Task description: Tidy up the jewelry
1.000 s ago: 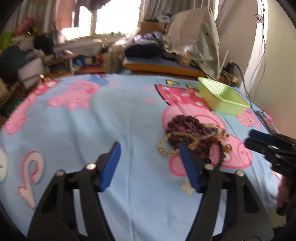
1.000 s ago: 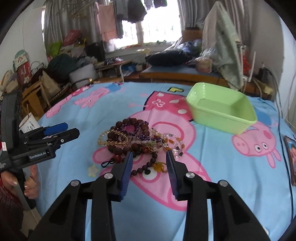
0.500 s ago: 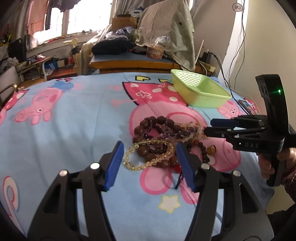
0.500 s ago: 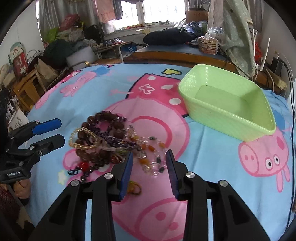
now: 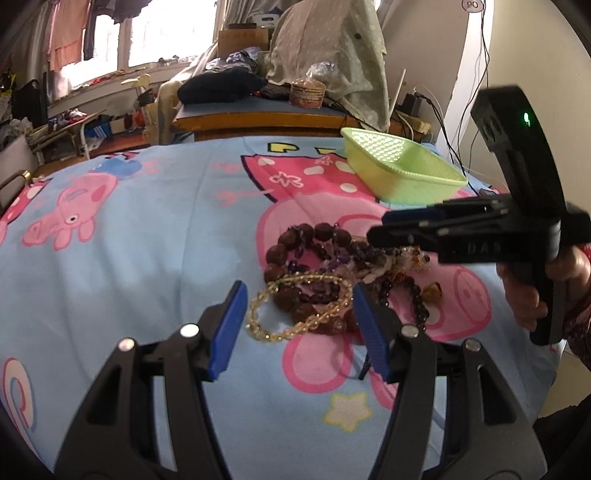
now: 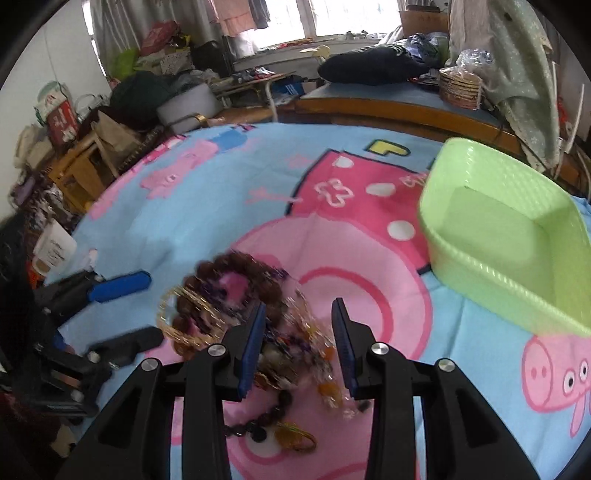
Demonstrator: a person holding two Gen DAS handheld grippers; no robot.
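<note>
A lived-in bedroom in a home; a bed spread with a blue cartoon-pig sheet [image 5: 155, 236] fills the foreground; clothes [image 6: 236, 14] hang drying on a line before the bright window [image 5: 162, 40]; a low wooden table [image 5: 266, 118] beyond the bed carries folded dark garments [image 5: 221, 86], a woven basket [image 5: 307, 92] and a draped dotted cloth [image 5: 332, 48]; bags and bundles [image 6: 147, 85] crowd the corner by a wooden stool [image 6: 85, 166]; cables [image 5: 454, 122] trail down the pale wall.
</note>
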